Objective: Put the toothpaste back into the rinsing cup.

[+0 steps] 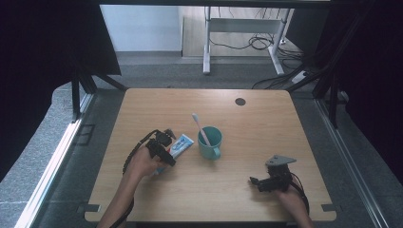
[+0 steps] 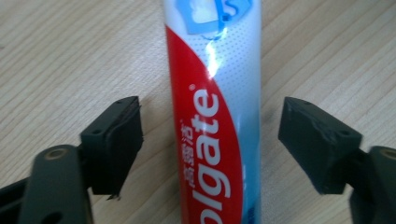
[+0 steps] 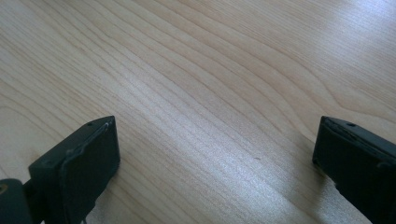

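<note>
Fingers apart — toothpaste tube between, untouched.

The toothpaste tube lies flat between the wide jaws of the left gripper, with a gap on both sides. Just beside it the teal mug with a toothbrush blocks the right side. Around the right gripper the table is bare.
</note>
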`<state>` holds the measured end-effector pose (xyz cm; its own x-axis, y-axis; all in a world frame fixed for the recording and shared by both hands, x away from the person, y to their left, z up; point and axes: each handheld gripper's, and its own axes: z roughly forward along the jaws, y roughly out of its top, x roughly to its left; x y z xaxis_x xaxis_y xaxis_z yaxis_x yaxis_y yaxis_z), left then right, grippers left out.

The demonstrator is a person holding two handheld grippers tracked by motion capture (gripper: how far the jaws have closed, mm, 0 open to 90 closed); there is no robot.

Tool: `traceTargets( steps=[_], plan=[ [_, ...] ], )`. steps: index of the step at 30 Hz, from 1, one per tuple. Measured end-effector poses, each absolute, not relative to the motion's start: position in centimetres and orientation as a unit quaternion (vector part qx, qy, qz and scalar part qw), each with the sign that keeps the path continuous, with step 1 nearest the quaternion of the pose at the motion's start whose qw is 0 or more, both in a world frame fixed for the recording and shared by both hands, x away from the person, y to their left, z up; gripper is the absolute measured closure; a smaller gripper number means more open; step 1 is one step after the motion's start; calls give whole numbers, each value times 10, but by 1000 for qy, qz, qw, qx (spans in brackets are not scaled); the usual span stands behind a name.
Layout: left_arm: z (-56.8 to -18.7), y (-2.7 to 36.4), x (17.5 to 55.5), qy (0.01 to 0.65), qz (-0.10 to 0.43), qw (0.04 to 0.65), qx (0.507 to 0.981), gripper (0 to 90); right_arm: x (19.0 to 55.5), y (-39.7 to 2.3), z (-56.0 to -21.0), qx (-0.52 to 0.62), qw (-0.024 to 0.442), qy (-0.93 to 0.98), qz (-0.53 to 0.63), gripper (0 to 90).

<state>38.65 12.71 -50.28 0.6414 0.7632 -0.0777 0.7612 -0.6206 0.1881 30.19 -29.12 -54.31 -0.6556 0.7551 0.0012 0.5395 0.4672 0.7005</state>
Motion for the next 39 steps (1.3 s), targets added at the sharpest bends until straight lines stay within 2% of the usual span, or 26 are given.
traceTargets(
  steps=[17,24,32,39],
  plan=[
    [-503,103,404,411,-7,22,911,450,302,-291,-543,384,156,842,344,1],
    [-502,104,407,419,-16,19,908,514,302,-291,-543,384,156,842,344,1],
    [-495,106,407,417,-23,22,908,677,302,-291,-543,384,156,842,344,1],
    [-494,113,407,417,-33,45,907,726,302,-291,-543,384,156,842,344,1]
  ],
)
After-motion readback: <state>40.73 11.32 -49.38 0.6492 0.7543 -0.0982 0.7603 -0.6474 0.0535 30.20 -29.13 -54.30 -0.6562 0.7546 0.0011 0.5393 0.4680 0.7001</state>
